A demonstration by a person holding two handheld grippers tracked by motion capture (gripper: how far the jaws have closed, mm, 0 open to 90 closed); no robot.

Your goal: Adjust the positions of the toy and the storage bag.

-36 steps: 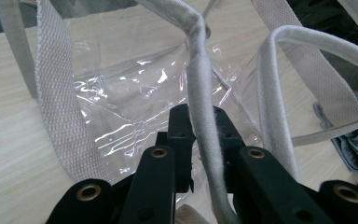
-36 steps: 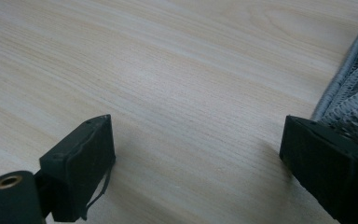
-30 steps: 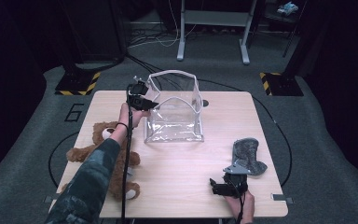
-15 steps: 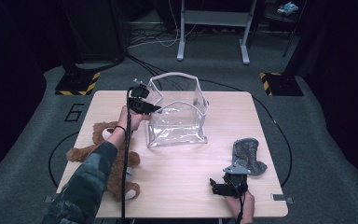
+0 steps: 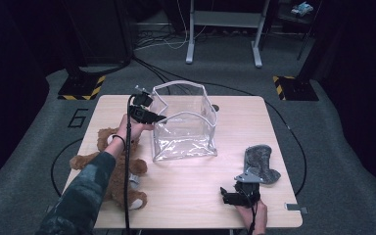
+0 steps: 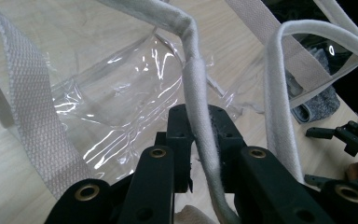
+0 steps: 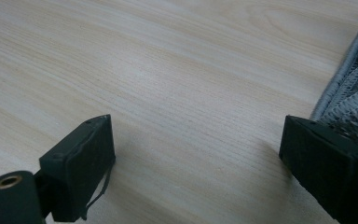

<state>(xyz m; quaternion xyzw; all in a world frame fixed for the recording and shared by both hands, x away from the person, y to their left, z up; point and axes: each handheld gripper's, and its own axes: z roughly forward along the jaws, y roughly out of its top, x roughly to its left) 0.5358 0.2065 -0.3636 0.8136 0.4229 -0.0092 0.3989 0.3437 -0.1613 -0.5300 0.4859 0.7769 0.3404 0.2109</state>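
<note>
A clear plastic bag [image 5: 183, 127] with white fabric trim stands open in the middle of the table. My left gripper [image 5: 159, 118] is at its left wall, shut on the bag's white rim. In the left gripper view the rim cord [image 6: 193, 70] runs down between the pads of the left gripper [image 6: 200, 126], which pinch it. My right gripper [image 5: 227, 196] rests near the table's front edge, open, with nothing between its jaws. In the right gripper view the right gripper [image 7: 196, 149] spans bare wood, and a grey knitted piece [image 7: 354, 98] lies just beyond its right pad.
A brown teddy bear [image 5: 105, 161] lies on the table's left side under the left forearm. The grey knitted piece [image 5: 262, 164] lies at the right, just behind the right gripper. Light wood table [image 5: 235, 112]; cables and stand legs on the floor behind.
The left gripper, still holding the rim, has shifted slightly toward the near side and the bag has slid a little with it. The right gripper has not moved.
</note>
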